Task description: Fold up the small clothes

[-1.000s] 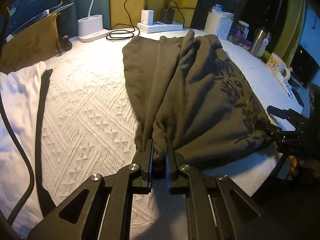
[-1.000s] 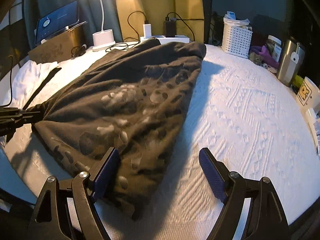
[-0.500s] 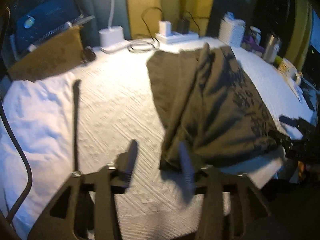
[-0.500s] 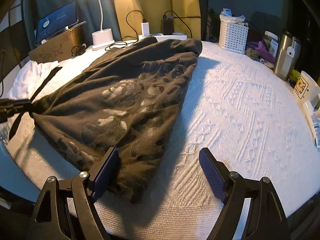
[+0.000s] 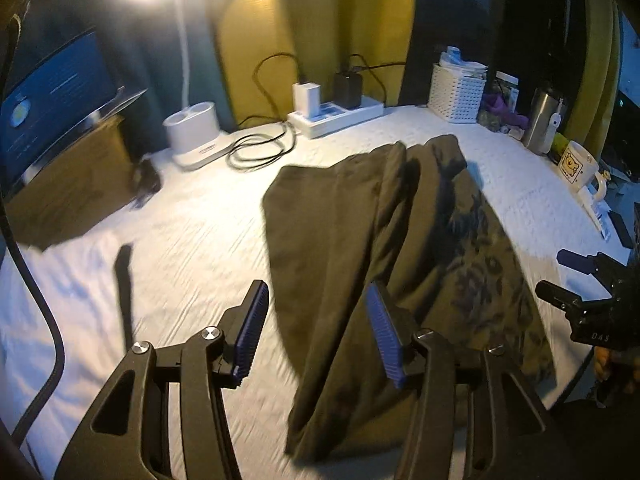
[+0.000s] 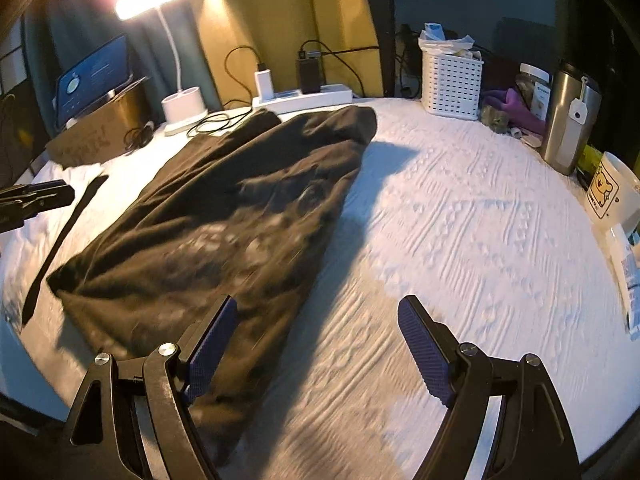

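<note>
A dark olive garment with a black print [image 5: 392, 240] lies folded lengthwise on the white quilted surface [image 5: 192, 240]; it also shows in the right wrist view [image 6: 240, 216]. My left gripper [image 5: 316, 336] is open and empty, raised above the garment's near left edge. My right gripper [image 6: 316, 348] is open and empty above the garment's near right edge; it shows at the right of the left wrist view [image 5: 568, 276]. The left gripper's fingers [image 6: 36, 196] show at the left edge of the right wrist view.
At the back stand a lit white lamp base [image 5: 192, 132], a power strip with chargers and cables [image 5: 336, 114], a white basket [image 6: 452, 80], a steel tumbler [image 6: 570, 120] and a bear mug [image 6: 612, 192]. A cardboard box with a tablet [image 5: 60, 168] is left. A black strap [image 5: 124, 292] lies left.
My left gripper has let go of the garment's corner, opened and lifted back. The garment has dropped flat. My right gripper has stayed open and pulled back slightly.
</note>
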The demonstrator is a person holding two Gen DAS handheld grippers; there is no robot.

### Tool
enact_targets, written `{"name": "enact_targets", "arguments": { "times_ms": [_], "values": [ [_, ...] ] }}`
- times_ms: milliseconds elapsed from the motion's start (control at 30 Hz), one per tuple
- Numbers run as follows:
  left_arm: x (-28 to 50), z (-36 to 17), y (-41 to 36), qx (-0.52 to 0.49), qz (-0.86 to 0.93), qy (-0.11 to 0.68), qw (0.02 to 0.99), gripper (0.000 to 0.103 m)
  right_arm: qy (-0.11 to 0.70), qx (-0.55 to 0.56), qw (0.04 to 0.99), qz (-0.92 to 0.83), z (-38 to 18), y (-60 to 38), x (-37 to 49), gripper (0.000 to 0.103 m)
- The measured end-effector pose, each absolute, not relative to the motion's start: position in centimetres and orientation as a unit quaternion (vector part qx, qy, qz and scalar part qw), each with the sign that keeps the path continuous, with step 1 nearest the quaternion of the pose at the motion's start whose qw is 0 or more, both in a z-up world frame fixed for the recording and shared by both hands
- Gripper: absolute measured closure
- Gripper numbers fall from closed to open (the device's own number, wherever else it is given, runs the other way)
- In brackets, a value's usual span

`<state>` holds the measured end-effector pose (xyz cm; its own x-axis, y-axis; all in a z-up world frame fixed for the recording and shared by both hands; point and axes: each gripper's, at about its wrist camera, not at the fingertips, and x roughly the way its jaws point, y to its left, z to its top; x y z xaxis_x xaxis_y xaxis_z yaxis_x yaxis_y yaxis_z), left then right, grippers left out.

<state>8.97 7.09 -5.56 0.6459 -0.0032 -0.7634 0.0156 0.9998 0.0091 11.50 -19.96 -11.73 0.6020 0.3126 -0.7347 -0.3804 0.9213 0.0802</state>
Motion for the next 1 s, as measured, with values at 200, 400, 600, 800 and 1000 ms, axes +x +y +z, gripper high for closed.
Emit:
{"name": "enact_targets", "arguments": {
  "times_ms": [200, 400, 600, 800, 1000],
  "values": [
    [12.8, -6.5, 5.8, 0.017, -0.022, 0.433, 0.901, 0.052, 0.402, -0.040, 0.895, 0.187, -11.4, -20.6, 14.5, 0.019],
    [16.2, -7.0, 4.8, 0.033, -0.041, 0.437, 0.898, 0.052, 0.411, -0.037, 0.894, 0.176, -12.0, -21.5, 17.3, 0.019],
    [20.0, -8.3, 4.5, 0.040, -0.063, 0.443, 0.893, 0.052, 0.418, -0.039, 0.891, 0.170, -12.4, -22.0, 19.9, 0.019],
    [23.5, -10.2, 5.9, 0.021, -0.067, 0.450, 0.890, 0.052, 0.424, -0.048, 0.889, 0.168, -12.8, -21.7, 22.4, 0.019],
    [25.6, -12.4, 6.4, -0.017, -0.103, 0.476, 0.873, 0.052, 0.425, -0.054, 0.889, 0.165, -12.9, -20.9, 24.8, 0.019]
  ]
}}
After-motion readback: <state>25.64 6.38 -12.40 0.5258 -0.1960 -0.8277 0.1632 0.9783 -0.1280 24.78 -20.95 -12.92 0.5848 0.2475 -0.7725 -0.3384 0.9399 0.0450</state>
